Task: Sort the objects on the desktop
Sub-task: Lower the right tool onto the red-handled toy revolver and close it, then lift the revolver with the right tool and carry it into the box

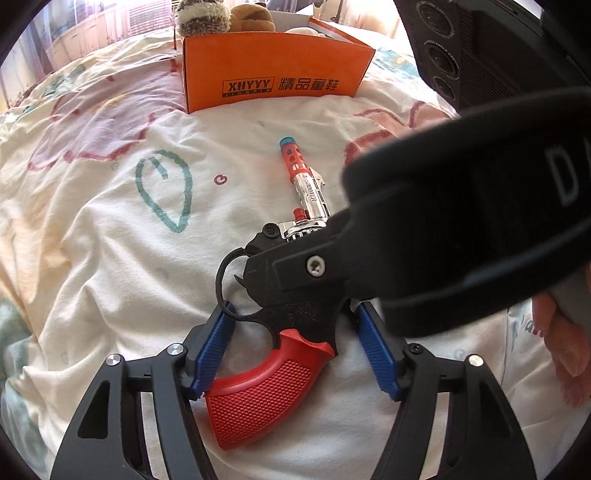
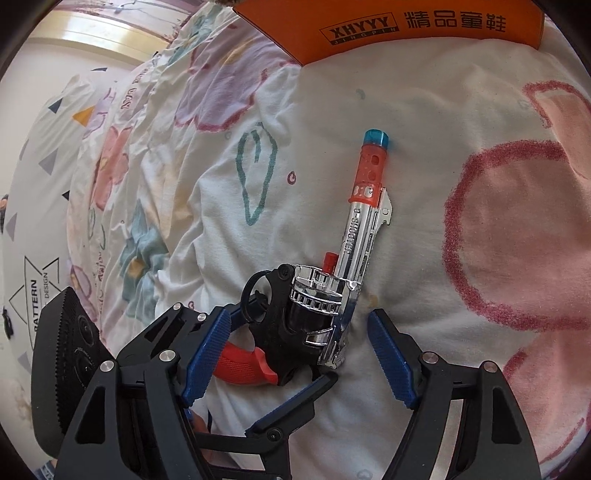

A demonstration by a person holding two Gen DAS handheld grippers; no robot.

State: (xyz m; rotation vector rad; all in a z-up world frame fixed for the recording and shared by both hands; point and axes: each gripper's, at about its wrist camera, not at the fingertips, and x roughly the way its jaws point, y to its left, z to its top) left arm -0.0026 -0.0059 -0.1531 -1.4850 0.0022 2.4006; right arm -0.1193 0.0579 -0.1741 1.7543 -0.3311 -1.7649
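A toy revolver [image 1: 266, 384] with a red grip, black frame, chrome barrel and orange-and-blue muzzle lies on the flowered bedsheet [image 1: 110, 229]. My left gripper [image 1: 295, 343] is open, its blue pads either side of the black frame just above the red grip. My right gripper [image 2: 299, 354] is open around the chrome cylinder and black frame of the revolver [image 2: 354, 236]. The right gripper's body crosses the left wrist view and hides the revolver's middle.
An orange shoe box [image 1: 273, 74] holding plush toys [image 1: 225, 14] stands beyond the muzzle; its front wall also shows in the right wrist view [image 2: 413, 26]. The sheet is wrinkled and soft. A patterned pillow [image 2: 40, 206] lies far left.
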